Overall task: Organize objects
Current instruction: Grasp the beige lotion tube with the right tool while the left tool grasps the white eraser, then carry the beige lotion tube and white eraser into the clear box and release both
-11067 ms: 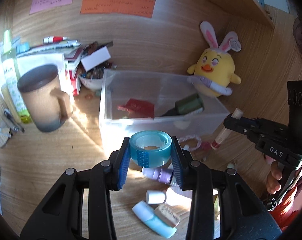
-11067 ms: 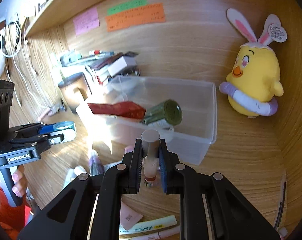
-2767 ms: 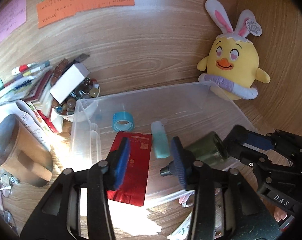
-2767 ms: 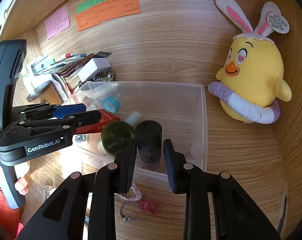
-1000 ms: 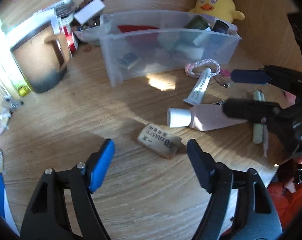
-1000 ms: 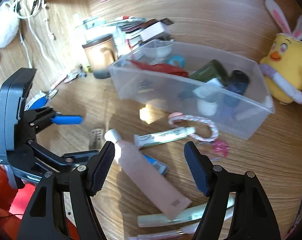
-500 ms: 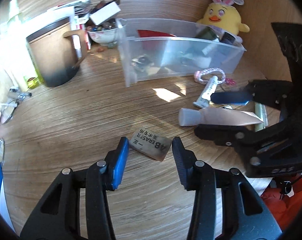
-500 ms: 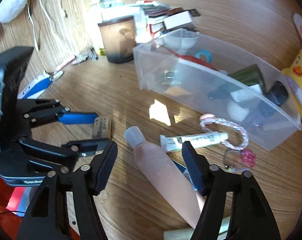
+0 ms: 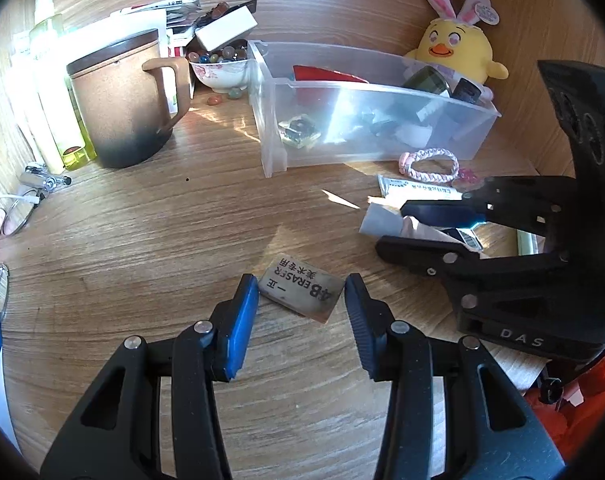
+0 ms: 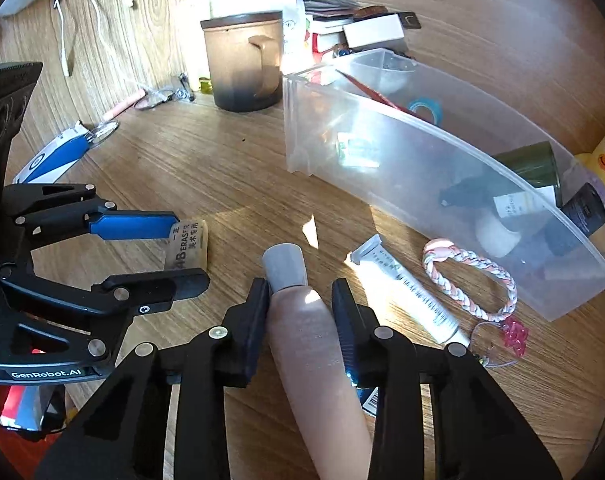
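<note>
Left tongs (image 9: 302, 312) sit bottom centre of the left view, set fairly wide w/ the eraser (image 9: 299, 289) between the pads; eraser lies flat on the bench (image 9: 142, 240). Can't tell if the pads touch it. In the right view the same eraser shows at mid-left, partly hidden by the blue pad.

Right tongs (image 10: 300, 316) at bottom centre of the right view, narrow around a pink tube (image 10: 314, 356) w/ grey cap; pads look to be at its sides, firm contact hard to make out. Tube's lower end is cut off by the frame edge.

Clear bin (image 10: 382, 152) upper right holds a blue tape roll, dark bottles and a red pack, blurred through the plastic wall. White tube (image 10: 406, 292) and braided loop (image 10: 470, 280) lie just beside the bin. Mug (image 9: 118, 100) upper left of the left view; chick toy (image 9: 454, 52) upper right, behind the bin.
</note>
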Action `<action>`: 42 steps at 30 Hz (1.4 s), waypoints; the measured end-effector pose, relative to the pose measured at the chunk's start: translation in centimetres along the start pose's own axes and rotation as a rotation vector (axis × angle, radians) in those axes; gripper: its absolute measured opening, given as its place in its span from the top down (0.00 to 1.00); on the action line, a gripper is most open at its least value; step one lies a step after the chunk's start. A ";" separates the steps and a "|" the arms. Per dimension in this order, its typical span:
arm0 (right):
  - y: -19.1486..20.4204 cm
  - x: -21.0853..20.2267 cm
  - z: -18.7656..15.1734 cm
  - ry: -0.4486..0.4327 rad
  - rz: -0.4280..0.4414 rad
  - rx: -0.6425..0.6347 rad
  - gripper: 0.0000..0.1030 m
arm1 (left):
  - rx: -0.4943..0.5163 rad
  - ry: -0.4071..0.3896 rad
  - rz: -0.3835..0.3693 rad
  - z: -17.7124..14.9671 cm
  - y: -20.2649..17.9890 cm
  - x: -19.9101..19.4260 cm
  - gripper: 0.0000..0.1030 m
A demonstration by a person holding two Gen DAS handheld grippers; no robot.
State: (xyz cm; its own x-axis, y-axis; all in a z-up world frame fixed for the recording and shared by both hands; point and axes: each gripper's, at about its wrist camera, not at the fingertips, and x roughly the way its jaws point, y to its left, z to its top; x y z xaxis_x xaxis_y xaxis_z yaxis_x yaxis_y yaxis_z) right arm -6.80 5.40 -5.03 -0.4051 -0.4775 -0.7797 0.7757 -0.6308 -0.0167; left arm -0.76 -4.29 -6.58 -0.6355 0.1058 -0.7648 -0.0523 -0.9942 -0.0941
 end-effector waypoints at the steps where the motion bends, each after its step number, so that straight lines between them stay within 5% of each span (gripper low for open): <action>1: -0.1 -0.2 0.0 -0.010 0.000 0.005 0.71 | -0.003 -0.002 0.001 0.1 0.0 0.0 0.57; 22: -6.1 -9.5 0.6 -0.269 -0.086 0.169 0.71 | -0.014 -0.156 -0.054 6.0 -3.2 -2.3 0.57; 42: -12.6 -9.8 3.0 -0.327 -0.169 0.262 0.71 | -0.007 -0.202 -0.054 12.7 -4.1 -0.5 0.57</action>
State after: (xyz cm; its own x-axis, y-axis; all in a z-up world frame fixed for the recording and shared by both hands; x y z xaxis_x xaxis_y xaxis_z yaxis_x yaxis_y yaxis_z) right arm -14.03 16.19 4.68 -0.6797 -0.4965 -0.5399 0.5544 -0.8297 0.0651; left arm -10.02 -0.51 2.25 -0.7738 0.1521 -0.6149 -0.0856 -0.9869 -0.1364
